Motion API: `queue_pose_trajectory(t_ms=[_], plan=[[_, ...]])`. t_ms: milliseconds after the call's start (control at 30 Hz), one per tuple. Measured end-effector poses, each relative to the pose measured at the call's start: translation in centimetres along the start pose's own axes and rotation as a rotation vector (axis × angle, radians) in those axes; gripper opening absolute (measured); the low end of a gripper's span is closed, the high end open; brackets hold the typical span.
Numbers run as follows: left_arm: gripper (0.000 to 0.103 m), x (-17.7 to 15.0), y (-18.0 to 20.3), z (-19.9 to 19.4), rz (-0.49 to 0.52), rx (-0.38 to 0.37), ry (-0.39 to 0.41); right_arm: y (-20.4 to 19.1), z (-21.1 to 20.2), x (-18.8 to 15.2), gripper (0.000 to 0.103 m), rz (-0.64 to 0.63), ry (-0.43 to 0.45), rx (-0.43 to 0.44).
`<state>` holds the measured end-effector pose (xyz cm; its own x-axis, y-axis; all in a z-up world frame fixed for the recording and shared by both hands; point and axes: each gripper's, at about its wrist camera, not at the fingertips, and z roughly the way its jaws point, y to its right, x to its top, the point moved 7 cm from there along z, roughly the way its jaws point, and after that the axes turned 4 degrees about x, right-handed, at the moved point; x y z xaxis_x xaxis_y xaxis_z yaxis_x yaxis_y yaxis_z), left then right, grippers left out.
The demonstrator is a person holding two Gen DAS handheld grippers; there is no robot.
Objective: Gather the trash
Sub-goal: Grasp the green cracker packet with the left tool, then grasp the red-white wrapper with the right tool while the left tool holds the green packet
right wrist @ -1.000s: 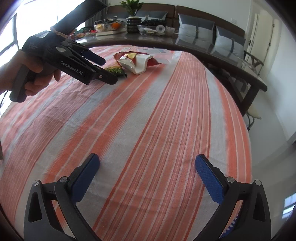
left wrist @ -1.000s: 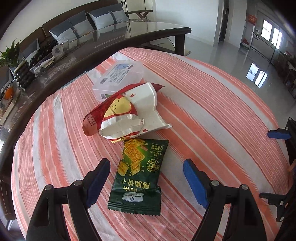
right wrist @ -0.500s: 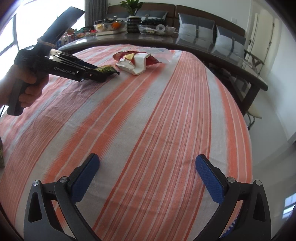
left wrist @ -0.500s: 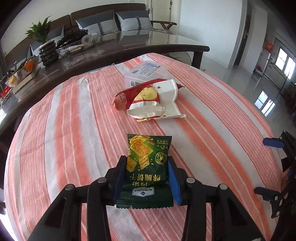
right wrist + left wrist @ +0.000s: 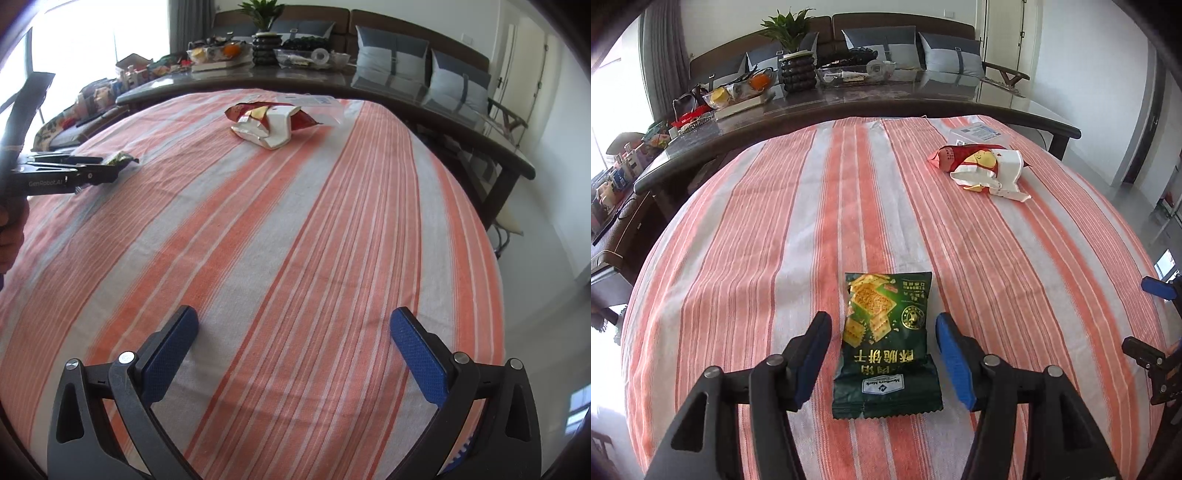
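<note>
Between the left gripper's (image 5: 882, 358) parted fingers lies a green cracker packet (image 5: 884, 347) on the striped worktop (image 5: 775, 221), untouched by either pad. Farther off sits a crumpled red-and-white wrapper (image 5: 982, 170) (beside a clear box (image 5: 977, 133)). The right gripper's (image 5: 295, 354) fingers gape wide over bare cloth.

Glossy foil cracker packet (image 5: 884, 343) lies on matt woven striped tablecloth (image 5: 757, 240); countertop (image 5: 886, 107) gleams polished.

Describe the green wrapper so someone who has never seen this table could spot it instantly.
Start from the striped orange-and-white tablecloth. The green cracker packet lies flat between the open fingers of the left gripper, untouched by either. Unlike the crumpled red-and-white bag at the far side, it is dark green, flat, and pictures square crackers.
</note>
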<state>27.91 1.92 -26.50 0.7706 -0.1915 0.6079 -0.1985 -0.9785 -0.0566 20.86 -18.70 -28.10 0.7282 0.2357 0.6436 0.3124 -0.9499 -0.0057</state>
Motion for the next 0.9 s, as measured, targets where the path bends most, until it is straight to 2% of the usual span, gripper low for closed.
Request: queue_pose_trajectory(t_ms=[100,200,367,500,633,767,833,900], plan=[[0.07,-0.4,-0.1,0.3,-0.004,0.009,0.004,-0.1,0.0,-0.1,0.102,0.004,0.002,0.0],[0.079,-0.6,-0.5,0.5,-0.021,0.021,0.005,0.0,0.0,-0.2,0.102,0.011,0.005,-0.002],[0.082,-0.7,-0.6,0.7,-0.026,0.018,0.0,0.4,-0.1,-0.3,0.103,0.038,0.009,0.024],[0.083,-0.7,-0.6,0.7,-0.03,0.016,-0.002,0.0,0.1,0.3,0.103,-0.009,-0.025,0.056],[0.084,-0.7,-0.7,0.7,-0.029,0.016,-0.002,0.4,0.9,3.6,0.102,0.051,-0.027,0.142],[0.084,-0.7,-0.7,0.7,-0.03,0.016,-0.002,1.8,3.1,8.6,0.1,0.118,0.01,0.146],[0.084,-0.7,-0.6,0.7,-0.03,0.016,-0.002,2.3,4.8,10.7,0.094,0.154,0.016,0.146],[0.084,-0.7,-0.6,0.7,-0.03,0.016,-0.002,2.3,6.6,12.3,0.092,0.172,0.012,0.15]])
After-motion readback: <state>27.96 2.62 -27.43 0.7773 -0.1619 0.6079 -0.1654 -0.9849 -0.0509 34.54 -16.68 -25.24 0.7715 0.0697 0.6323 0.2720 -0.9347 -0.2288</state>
